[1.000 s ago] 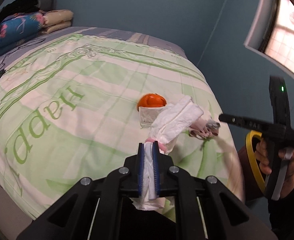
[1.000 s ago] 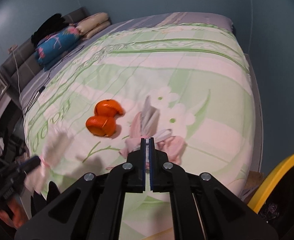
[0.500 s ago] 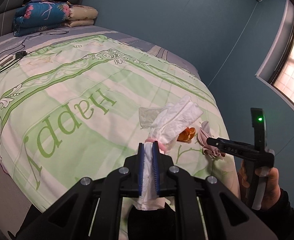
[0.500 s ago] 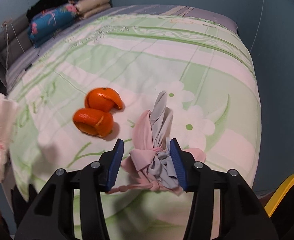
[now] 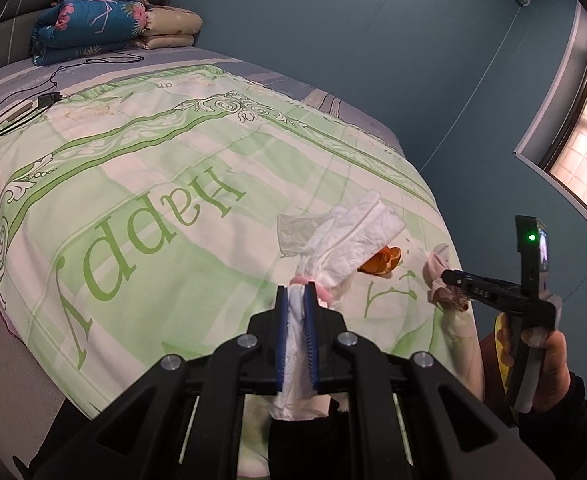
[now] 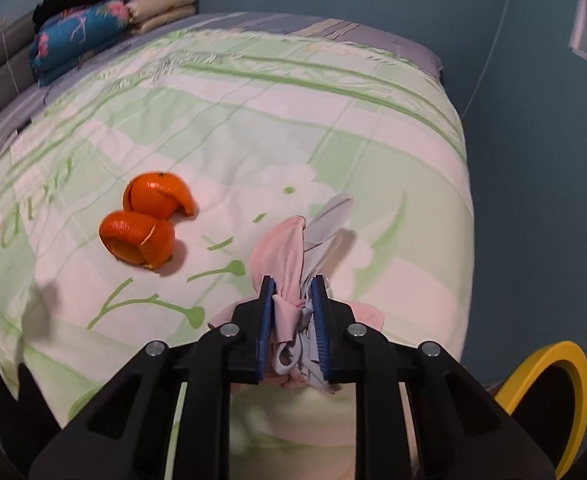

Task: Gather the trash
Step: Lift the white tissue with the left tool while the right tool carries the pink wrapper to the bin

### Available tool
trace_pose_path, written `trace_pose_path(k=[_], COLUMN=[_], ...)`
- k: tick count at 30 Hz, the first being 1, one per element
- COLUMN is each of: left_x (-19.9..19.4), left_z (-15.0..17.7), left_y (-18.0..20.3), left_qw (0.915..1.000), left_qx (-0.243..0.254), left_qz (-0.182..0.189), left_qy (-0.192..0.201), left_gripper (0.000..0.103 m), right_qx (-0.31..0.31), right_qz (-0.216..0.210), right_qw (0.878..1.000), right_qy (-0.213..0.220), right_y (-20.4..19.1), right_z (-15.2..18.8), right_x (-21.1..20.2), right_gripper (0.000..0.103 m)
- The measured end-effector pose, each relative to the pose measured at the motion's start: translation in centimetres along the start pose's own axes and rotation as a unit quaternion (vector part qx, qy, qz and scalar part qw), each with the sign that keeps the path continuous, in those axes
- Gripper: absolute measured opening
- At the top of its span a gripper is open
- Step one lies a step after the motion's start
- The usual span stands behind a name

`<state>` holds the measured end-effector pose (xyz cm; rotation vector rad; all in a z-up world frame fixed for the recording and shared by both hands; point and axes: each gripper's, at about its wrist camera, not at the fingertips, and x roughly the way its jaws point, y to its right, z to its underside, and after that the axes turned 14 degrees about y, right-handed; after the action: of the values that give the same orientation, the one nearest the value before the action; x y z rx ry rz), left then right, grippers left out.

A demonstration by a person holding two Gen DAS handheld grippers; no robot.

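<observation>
Right gripper [image 6: 292, 300] jaws just closed onto pink-grey rag [image 6: 293, 256], left gripper [image 5: 296, 300] jaws clamping white tissue [image 5: 345, 240]

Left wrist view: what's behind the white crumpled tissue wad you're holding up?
Behind the white crumpled tissue wad a curled orange peel shows only an edge on the green-and-white bedspread; the rest is covered. A clear wrapper sticks out left.

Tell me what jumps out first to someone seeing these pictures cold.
The bright orange peels lie on the green-and-white bedspread, left of the right claw, whose jaws have just been closing and now pinch a knotted pink and grey wrapper. The left claw is shut on a crumpled white tissue held above the bed. A yellow-rimmed bin shows at the lower right.
</observation>
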<state>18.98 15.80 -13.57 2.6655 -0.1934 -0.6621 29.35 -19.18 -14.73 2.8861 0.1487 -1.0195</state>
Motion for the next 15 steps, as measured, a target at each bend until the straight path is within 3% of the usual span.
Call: trace_pose_path(k=[7,15], left_x=[-0.9,-3.7], left_z=[-0.8,-2.4], left_y=[1.7,8.3], left_qw=[0.9998,0.9973], left_qx=[0.013,0.065], left_qz=[-0.012,-0.006], left_qy=[0.009,0.034], left_gripper=[0.008,0.008], right_qx=[0.034,0.041], right_qz=[-0.047,-0.093], right_qw=[0.998,0.991], right_qy=[0.039,0.088], right_y=[2.5,4.5], right_z=[-1.1,-1.6], right_x=[-5.4,-12.4], right_gripper=[0.017,0.017])
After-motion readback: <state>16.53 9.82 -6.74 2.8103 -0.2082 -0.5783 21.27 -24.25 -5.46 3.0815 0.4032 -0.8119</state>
